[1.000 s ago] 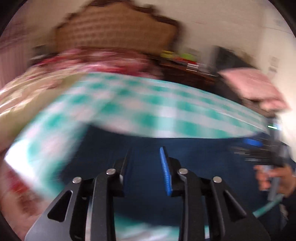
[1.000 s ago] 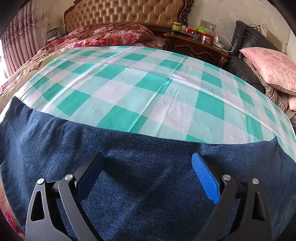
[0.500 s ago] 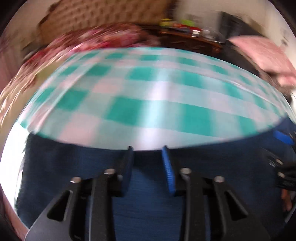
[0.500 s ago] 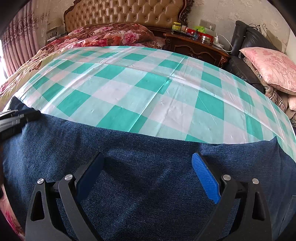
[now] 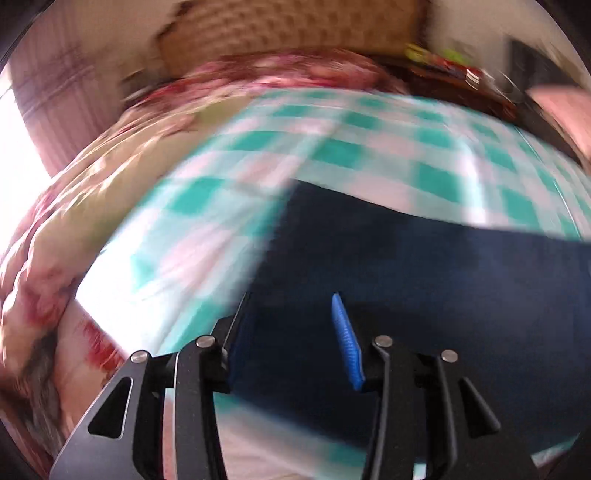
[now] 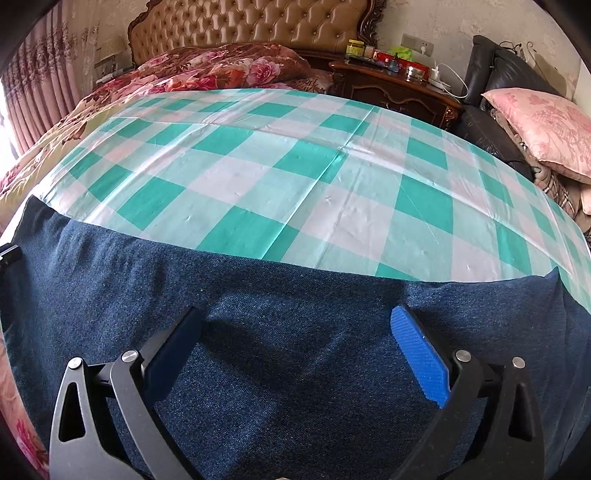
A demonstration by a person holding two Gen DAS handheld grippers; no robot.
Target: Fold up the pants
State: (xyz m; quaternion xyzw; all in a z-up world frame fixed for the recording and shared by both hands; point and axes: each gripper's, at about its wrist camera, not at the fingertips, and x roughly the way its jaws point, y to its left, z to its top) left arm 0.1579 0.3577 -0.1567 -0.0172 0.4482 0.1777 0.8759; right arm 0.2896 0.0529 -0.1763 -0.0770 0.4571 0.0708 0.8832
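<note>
— Across the bed (image 6: 44,147), what is the biggest thing you see?

— Over most of the mattress lies a green-and-white checked sheet (image 6: 303,162), smooth and flat. Behind it stands a tufted headboard (image 6: 258,26), with a rumpled floral quilt (image 6: 221,70) bunched at its foot.

— And the pants?

— The pants (image 6: 295,332), dark blue denim, lie flat on the near part of the checked sheet, stretching from the left edge of the right wrist view to its right edge. Their far edge runs straight across the checks. In the blurred left wrist view the same pants (image 5: 424,277) end in a corner just beyond the fingertips.

— To the right of the bed?

— A dark wooden nightstand (image 6: 391,88) crowded with small jars, then a black leather chair (image 6: 495,70) and a pink pillow (image 6: 539,125).

— How do the fingers stand?

— The right gripper (image 6: 295,332) has its fingers spread wide above the denim, with nothing clamped. The left gripper (image 5: 291,325) has just been opening; its fingers stand at a middling gap over the left end of the pants. Cloth shows between them, but the pads do not press on it.
</note>
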